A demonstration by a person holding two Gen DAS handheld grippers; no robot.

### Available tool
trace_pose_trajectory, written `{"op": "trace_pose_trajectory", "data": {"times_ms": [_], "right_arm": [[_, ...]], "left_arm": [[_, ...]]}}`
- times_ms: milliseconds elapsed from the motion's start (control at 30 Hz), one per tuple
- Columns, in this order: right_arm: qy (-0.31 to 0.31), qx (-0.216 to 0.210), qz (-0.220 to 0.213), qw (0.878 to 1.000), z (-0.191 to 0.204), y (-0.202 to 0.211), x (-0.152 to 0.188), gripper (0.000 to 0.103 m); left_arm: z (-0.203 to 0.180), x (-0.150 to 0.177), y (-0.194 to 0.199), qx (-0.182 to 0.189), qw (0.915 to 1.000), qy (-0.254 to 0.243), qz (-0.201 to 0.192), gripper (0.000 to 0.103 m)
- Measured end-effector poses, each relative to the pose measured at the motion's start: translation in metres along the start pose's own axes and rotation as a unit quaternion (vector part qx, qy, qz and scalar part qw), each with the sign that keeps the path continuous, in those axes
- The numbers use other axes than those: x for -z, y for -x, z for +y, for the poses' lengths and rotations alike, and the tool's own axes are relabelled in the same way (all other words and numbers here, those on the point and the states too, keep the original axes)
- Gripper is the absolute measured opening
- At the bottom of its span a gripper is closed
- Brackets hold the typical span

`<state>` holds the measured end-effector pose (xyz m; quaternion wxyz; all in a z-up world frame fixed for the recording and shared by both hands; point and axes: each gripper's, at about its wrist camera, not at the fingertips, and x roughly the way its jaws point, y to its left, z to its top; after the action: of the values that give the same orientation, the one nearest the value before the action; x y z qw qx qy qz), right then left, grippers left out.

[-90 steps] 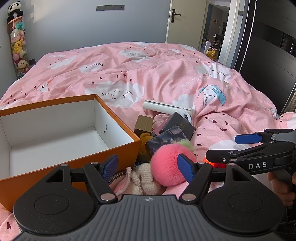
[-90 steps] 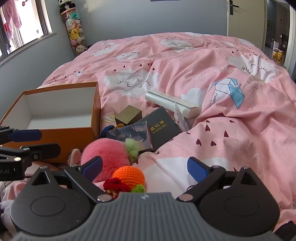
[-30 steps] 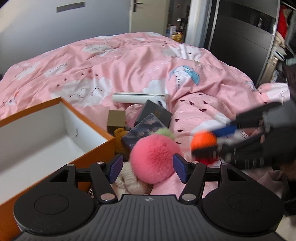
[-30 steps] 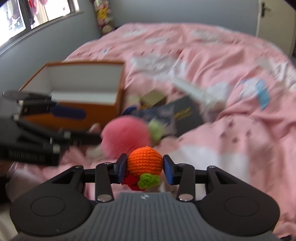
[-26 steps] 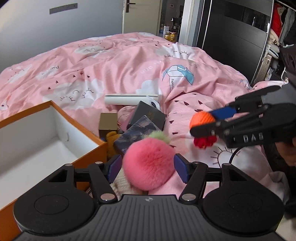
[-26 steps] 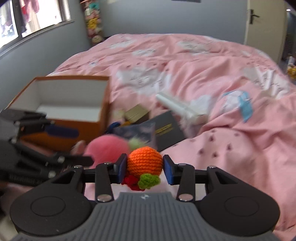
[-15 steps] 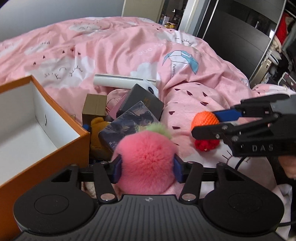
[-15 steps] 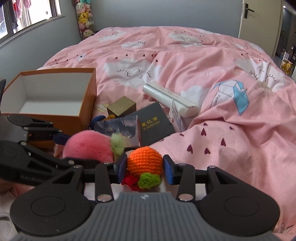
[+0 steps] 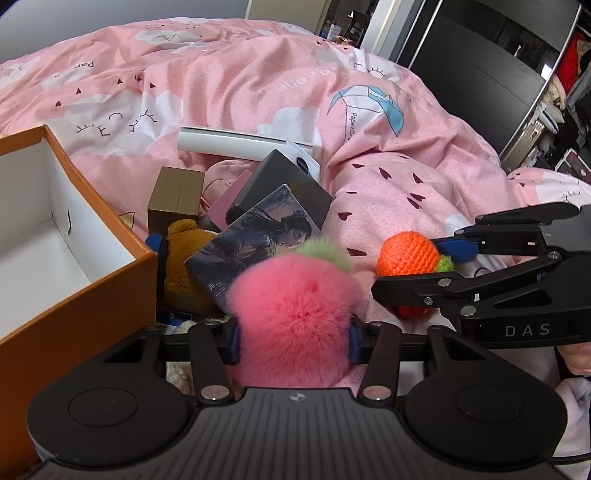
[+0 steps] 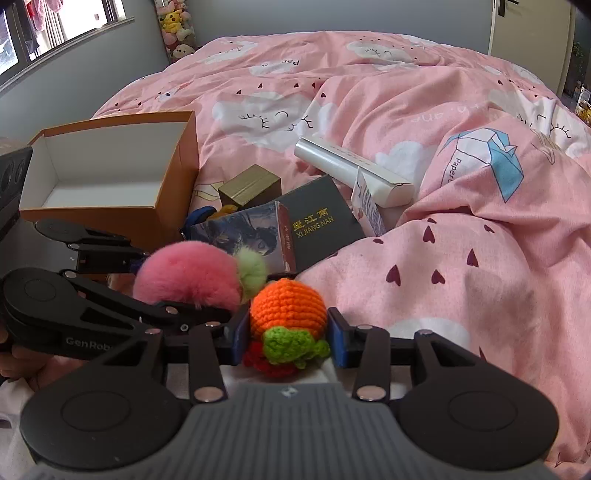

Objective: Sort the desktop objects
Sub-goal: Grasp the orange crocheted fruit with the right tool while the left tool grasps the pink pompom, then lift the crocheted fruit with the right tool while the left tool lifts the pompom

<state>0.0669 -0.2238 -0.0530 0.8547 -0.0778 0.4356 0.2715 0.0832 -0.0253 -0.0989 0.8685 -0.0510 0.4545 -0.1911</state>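
Pink cloud-print duvet (image 10: 461, 258), black wardrobe (image 9: 480, 66), window (image 10: 44, 29)

The right tool (image 10: 288, 338) grips an orange crocheted fruit (image 10: 288, 308) (green leaf below); beside it the left tool (image 10: 192, 291) is closing on a pink pompom (image 10: 184, 275), near the orange box (image 10: 110, 173).

The fluffy ball (image 9: 293, 314) sits between the fingers of the left gripper (image 9: 293, 341), whose jaws are closing. Just right of it, the right gripper (image 10: 287, 339) holds the knitted fruit (image 10: 289, 314). The open box (image 9: 44, 236) lies left of the left gripper. Ahead lie the books (image 9: 258, 232), with the long tube (image 9: 243, 144) behind them.
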Motion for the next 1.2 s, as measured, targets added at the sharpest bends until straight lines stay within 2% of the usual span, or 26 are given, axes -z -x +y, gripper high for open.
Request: {"op": "trace_pose_trajectory", "data": {"times_ms": [267,300,333,400,500,633,700,733,767,800,833,1000,1200], "right_arm": [[0.006,-0.001,-0.028,1.000,0.004,0.013,-0.003,0.045],[0.007,-0.002,-0.035,0.999,0.005,0.016,-0.005,0.045],[0.007,-0.003,-0.043,0.999,0.006,0.019,-0.008,0.045],[0.008,-0.007,-0.059,0.998,0.009,0.025,-0.014,0.045],[0.014,-0.016,-0.078,0.997,0.016,0.028,-0.025,0.045],[0.026,-0.013,-0.075,0.997,0.027,0.024,-0.033,0.045],[0.026,-0.012,-0.068,0.997,0.029,0.022,-0.032,0.045],[0.025,-0.011,-0.065,0.998,0.029,0.021,-0.031,0.045],[0.023,-0.009,-0.062,0.998,0.028,0.019,-0.030,0.045],[0.020,-0.007,-0.060,0.998,0.027,0.018,-0.029,0.045],[0.018,-0.005,-0.059,0.998,0.025,0.018,-0.028,0.045],[0.007,0.005,-0.047,0.999,0.016,0.012,-0.024,0.045],[-0.008,0.016,-0.021,1.000,0.007,-0.004,-0.014,0.045]], "left_arm": [[0.000,0.004,0.027,-0.006,0.9991,0.022,-0.035,0.050],[0.000,0.004,0.033,-0.006,0.9987,0.027,-0.043,0.045],[0.000,0.004,0.039,-0.005,0.9982,0.031,-0.052,0.029],[0.002,0.004,0.054,0.002,0.9968,0.038,-0.070,0.019],[0.006,0.002,0.069,-0.004,0.9951,0.047,-0.087,0.016],[0.008,0.005,0.072,-0.019,0.9949,0.043,-0.090,0.014],[0.009,0.008,0.069,-0.021,0.9950,0.041,-0.089,0.018],[0.008,0.008,0.065,-0.024,0.9957,0.038,-0.081,0.030],[0.008,0.008,0.060,-0.027,0.9964,0.035,-0.073,0.037],[0.007,0.008,0.055,-0.031,0.9969,0.031,-0.066,0.052],[0.006,0.008,0.050,-0.031,0.9975,0.027,-0.058,0.056],[0.006,0.008,0.031,-0.005,0.9993,0.024,-0.027,0.057],[0.013,0.008,0.012,0.026,0.9984,0.049,0.000,0.057]]}}
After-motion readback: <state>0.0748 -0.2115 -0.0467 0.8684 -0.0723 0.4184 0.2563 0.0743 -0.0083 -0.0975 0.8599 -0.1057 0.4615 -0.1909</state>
